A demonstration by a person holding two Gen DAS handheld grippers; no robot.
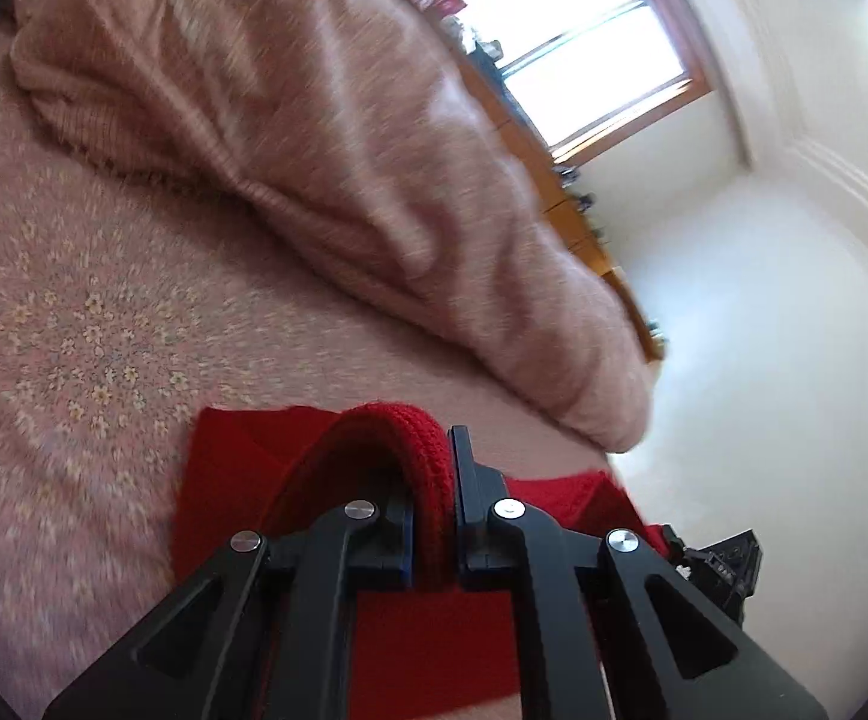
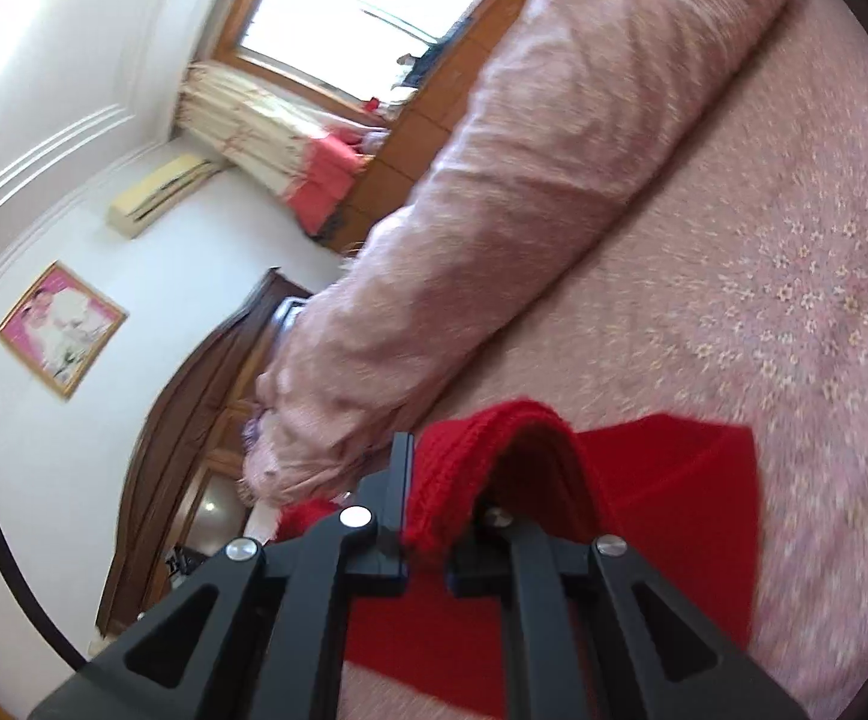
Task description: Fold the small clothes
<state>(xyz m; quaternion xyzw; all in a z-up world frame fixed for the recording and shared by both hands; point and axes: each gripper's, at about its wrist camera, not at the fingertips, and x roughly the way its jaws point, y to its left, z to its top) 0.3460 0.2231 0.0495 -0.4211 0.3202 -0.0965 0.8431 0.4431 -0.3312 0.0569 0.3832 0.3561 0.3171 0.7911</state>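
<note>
I see pink floral bedspread (image 1: 74,312) under a rolled pink quilt (image 2: 493,210) | bright wood-framed window (image 1: 583,42) behind | cream curtain with red hem (image 2: 278,144) | cream wall air conditioner (image 2: 158,195) | gold-framed pink picture (image 2: 62,327) | dark wooden headboard (image 2: 194,402).

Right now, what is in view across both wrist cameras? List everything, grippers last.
red knit garment: one, red, over the bed, a ribbed edge in each gripper
rolled quilt: one, pink, along the bed's far side
bedspread: one, pink floral, covering the bed
window: one, wood-framed, far wall
curtain: one, cream and red, beside the window
framed picture: one, pink, on the wall
left gripper: one, black, shut on the garment
right gripper: one, black, shut on the garment
</note>
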